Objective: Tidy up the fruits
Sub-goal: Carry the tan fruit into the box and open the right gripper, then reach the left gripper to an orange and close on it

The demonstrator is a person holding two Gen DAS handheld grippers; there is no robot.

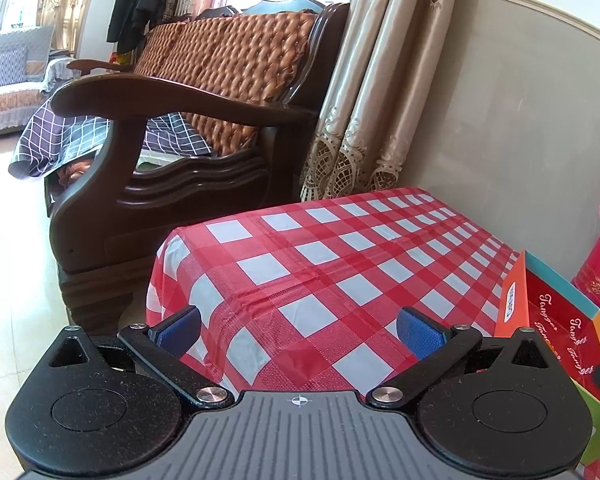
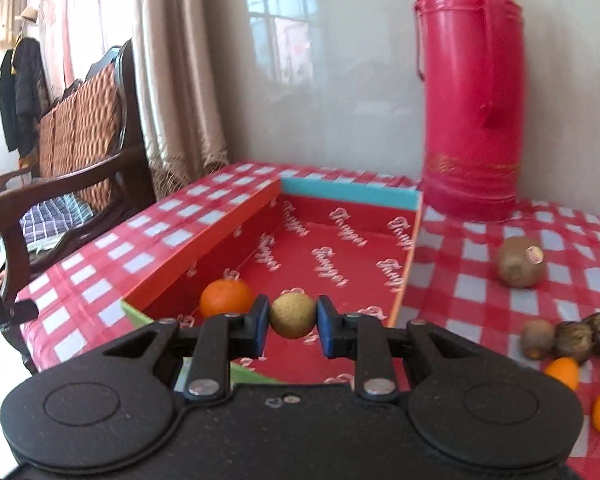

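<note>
Right gripper (image 2: 292, 316) clamped across the widest part of a small yellow-tan fruit (image 2: 292, 315), one blue pad touching each side, held above the near end of the red box (image 2: 340, 256). Probably a longan or similar: light, round, thin-shelled, fairly smooth, so likely to roll out of a pinch set off-centre and to crack or bruise under a hard squeeze. Best taken as here, at the equator, with light pressure. Just left of the jaws, inside the box, an orange (image 2: 226, 297) lying against the left wall; room for release straight ahead on the bare floor of the box.

Right of the jaws, outside the box on the cloth (image 2: 476, 304): a kiwi (image 2: 520, 262) with a sticker, further forward; nearer, a row of small brown fruits (image 2: 570, 338) touching one another; beside them, at the frame edge, small orange fruits (image 2: 562, 372). Beyond the box's far right corner, a red thermos (image 2: 470, 92), upright.

Left gripper (image 1: 298, 330) spread wide, holding nothing, low over bare cloth; box edge just right of its jaws.
</note>
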